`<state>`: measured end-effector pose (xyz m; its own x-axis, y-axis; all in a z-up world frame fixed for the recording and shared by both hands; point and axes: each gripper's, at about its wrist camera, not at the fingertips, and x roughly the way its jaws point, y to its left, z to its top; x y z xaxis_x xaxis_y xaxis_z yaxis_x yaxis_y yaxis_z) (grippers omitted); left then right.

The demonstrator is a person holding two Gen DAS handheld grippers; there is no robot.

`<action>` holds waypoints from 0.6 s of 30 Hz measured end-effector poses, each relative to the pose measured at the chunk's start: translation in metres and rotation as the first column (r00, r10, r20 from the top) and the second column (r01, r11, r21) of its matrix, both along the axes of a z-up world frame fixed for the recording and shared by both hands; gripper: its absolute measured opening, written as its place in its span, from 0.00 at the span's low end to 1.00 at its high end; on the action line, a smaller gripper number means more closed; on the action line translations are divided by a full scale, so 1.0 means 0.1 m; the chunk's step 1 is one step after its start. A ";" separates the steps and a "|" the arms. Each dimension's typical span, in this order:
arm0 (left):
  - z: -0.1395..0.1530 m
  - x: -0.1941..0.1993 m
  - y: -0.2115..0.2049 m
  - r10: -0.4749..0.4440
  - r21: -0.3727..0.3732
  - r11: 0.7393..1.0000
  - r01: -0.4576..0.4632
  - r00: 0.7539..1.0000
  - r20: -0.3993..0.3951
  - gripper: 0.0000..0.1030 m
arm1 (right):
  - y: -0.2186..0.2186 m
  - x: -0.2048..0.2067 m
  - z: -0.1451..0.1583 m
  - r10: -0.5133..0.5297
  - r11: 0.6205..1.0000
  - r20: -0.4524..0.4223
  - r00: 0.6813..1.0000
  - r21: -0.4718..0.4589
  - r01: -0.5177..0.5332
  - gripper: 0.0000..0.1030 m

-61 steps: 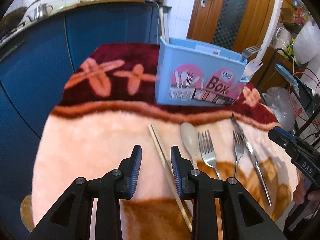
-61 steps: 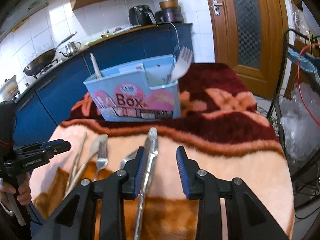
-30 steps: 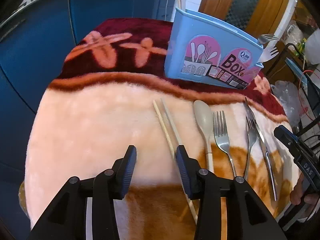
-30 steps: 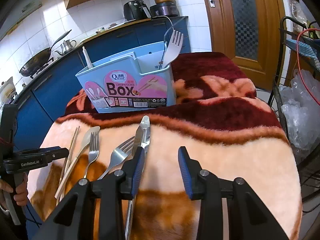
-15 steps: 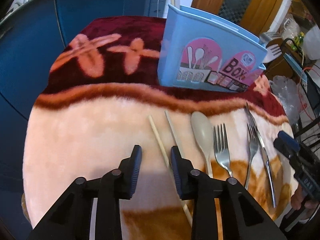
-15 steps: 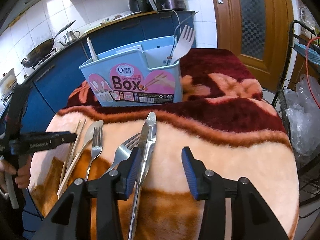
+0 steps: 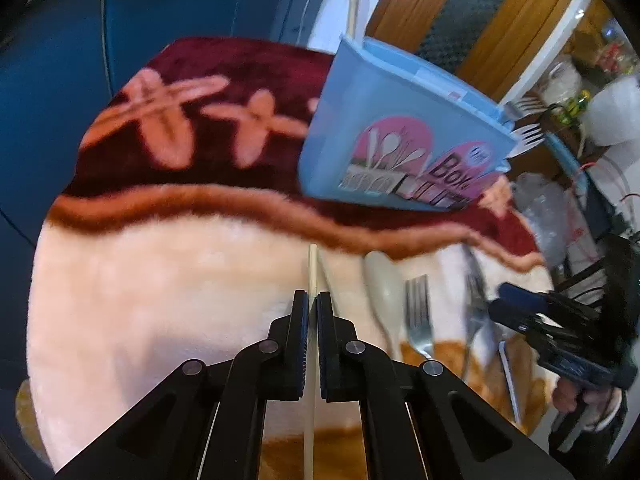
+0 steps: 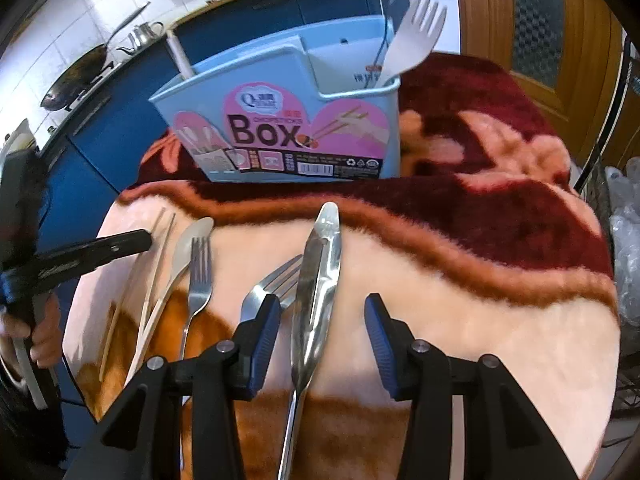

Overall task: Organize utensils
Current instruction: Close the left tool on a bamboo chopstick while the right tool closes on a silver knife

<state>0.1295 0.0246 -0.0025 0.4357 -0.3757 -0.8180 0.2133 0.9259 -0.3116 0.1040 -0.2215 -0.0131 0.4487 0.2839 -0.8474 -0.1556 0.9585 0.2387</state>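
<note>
My left gripper (image 7: 313, 300) is shut on a pale wooden chopstick (image 7: 312, 268), which runs between the pads. A second chopstick (image 7: 329, 270) lies just right of it. A beige spoon (image 7: 382, 284) and a steel fork (image 7: 418, 312) lie to the right. The light blue utensil box (image 8: 288, 120) stands behind, with a white fork (image 8: 416, 28) in its right compartment. My right gripper (image 8: 320, 312) is open and straddles a steel knife (image 8: 318, 280); another fork (image 8: 276, 284) lies by its left finger.
The utensils lie on a fluffy peach and maroon blanket (image 8: 480, 288) over a small round table. Blue kitchen cabinets (image 7: 180, 8) stand behind and to the left. A wooden door (image 8: 532, 20) and a wire rack with bags (image 8: 624, 216) are to the right.
My left gripper has closed on one chopstick, having been open over the pair. My right gripper has moved forward and lower, so the knife now lies between its open fingers.
</note>
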 end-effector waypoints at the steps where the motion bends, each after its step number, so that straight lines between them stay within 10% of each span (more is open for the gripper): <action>1: 0.04 -0.03 0.01 -0.001 -0.015 1.000 0.001 1.000 0.019 0.04 | 0.00 0.04 0.00 -0.007 1.000 -0.012 1.000 0.008 0.007 0.46; 11: 0.38 -0.19 0.04 0.045 -0.030 0.999 -0.039 0.977 0.211 0.04 | 0.15 0.34 -0.02 -0.021 0.999 -0.091 0.996 -0.029 0.019 0.51; 18: 0.46 -0.23 0.04 0.048 -0.040 0.998 -0.039 0.965 0.257 0.04 | 0.19 0.40 -0.01 -0.052 0.994 -0.086 0.995 -0.104 0.043 0.22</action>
<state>0.1068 0.0285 0.0438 0.6464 -0.3773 -0.6632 0.2502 0.9259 -0.2829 0.1441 -0.2021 -0.0141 0.3815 0.1736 -0.9079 -0.0916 0.9845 0.1498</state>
